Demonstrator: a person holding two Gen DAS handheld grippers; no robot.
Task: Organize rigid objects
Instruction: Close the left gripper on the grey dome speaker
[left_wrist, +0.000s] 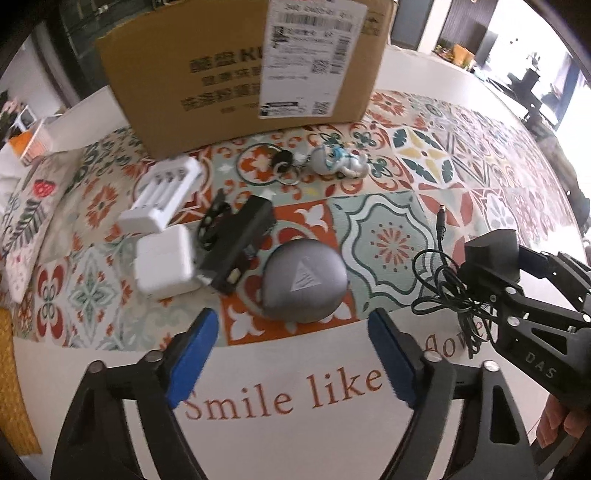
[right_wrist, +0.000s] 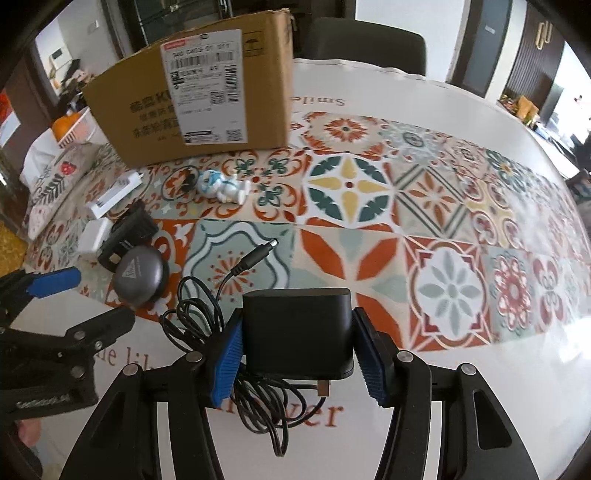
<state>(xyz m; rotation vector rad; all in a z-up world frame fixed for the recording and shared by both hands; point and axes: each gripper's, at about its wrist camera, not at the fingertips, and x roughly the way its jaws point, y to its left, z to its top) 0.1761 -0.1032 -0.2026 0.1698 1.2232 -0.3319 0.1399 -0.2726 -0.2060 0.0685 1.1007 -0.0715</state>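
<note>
The right gripper (right_wrist: 297, 360) clamps a black power adapter (right_wrist: 297, 328) between its blue pads, jaws closed on both flanks of the block, while the adapter's thin black cable (right_wrist: 207, 314) spills in loose loops to the left and below, its barrel plug (right_wrist: 258, 254) lying on the patterned tablecloth (right_wrist: 369, 266). The adapter sits at the near edge of the surface, over the white border printed with red lettering.

The left gripper (left_wrist: 291, 354) hangs just short of a grey rounded case (left_wrist: 304, 282), jaws partly apart with nothing between them; the case lies beyond the fingertips, untouched. No earlier view is given to tell more of the jaws.

Left of the case, a black rectangular block (left_wrist: 240, 245) lies at a slant, touching a white square charger (left_wrist: 164, 262). Behind these sits a white battery charger (left_wrist: 162, 194) with open slots. Further back, a small white-and-blue figurine (left_wrist: 338, 160) on a keyring (left_wrist: 282, 164) lies just in front of a large cardboard box (left_wrist: 236, 74) bearing a shipping label (left_wrist: 314, 59).

At the far left of the surface rests a folded floral cloth (left_wrist: 26, 221). Part of a person's hand (left_wrist: 561, 421) shows at the right gripper's handle.
</note>
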